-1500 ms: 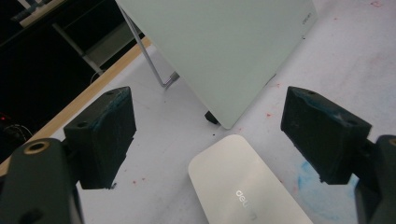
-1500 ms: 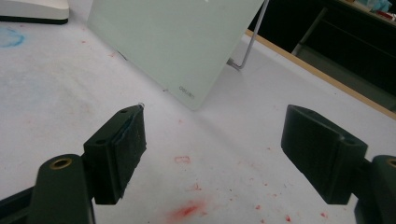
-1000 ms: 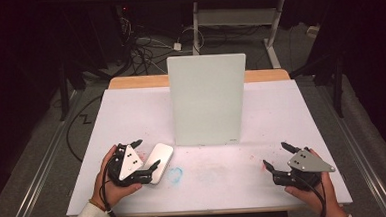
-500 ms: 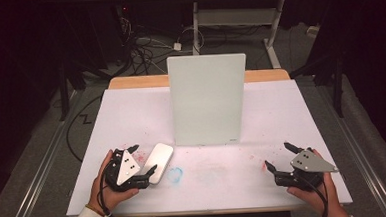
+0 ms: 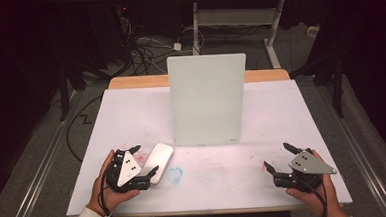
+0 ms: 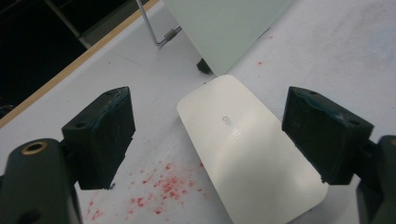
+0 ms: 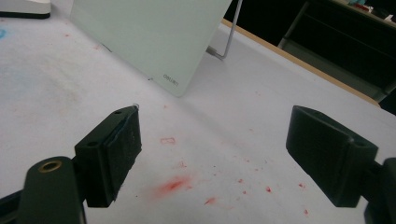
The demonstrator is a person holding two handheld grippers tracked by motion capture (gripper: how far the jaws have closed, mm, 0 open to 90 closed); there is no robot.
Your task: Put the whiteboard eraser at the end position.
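Left gripper (image 5: 144, 160) hovers with jaws spread wide around the flat white eraser (image 5: 158, 162) lying near the table's (image 5: 131, 111) front-left edge, apparently lining up a grab, while the right gripper (image 5: 278, 158) waits open and empty, well apart.

The left gripper (image 5: 144, 160) sits low at the near left of the bench (image 5: 222, 132), held in the person's left hand (image 5: 109, 185), its fingers (image 6: 100, 135) spread wide apart. The right gripper (image 5: 279, 157) rests at the near right in the right hand (image 5: 313, 195), fingers (image 7: 112, 154) equally wide, pointing inward and away.
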